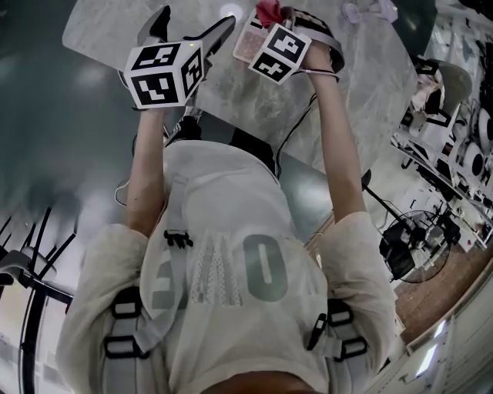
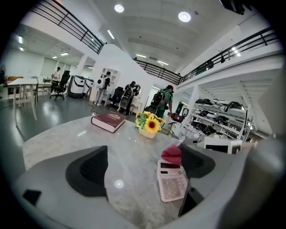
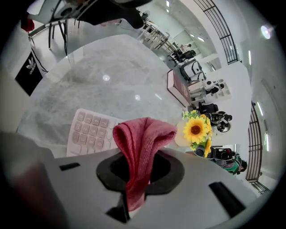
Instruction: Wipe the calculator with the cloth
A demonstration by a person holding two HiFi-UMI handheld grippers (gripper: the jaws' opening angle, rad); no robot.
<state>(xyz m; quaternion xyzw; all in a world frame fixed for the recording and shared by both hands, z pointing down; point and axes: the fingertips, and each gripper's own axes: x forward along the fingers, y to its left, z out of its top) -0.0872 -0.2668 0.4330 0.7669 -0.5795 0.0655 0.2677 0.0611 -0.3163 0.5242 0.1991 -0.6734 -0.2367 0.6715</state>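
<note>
A pale pink calculator [image 2: 172, 181] lies flat on the marble table [image 1: 370, 85]; its keys also show in the right gripper view [image 3: 91, 132]. My right gripper [image 3: 138, 172] is shut on a red cloth [image 3: 140, 147], which folds up out of the jaws and hangs just over the calculator's display end. In the head view the cloth [image 1: 269, 9] and calculator [image 1: 248, 38] sit by the right gripper's marker cube. My left gripper [image 2: 143, 165] hovers open to the left of the calculator, nothing between its pads [image 2: 89, 170].
A dark red book [image 2: 108, 120] and a small pot of sunflowers [image 2: 149, 125] stand farther back on the table. Chairs, shelving and people fill the hall beyond. The table edge runs close to my body in the head view.
</note>
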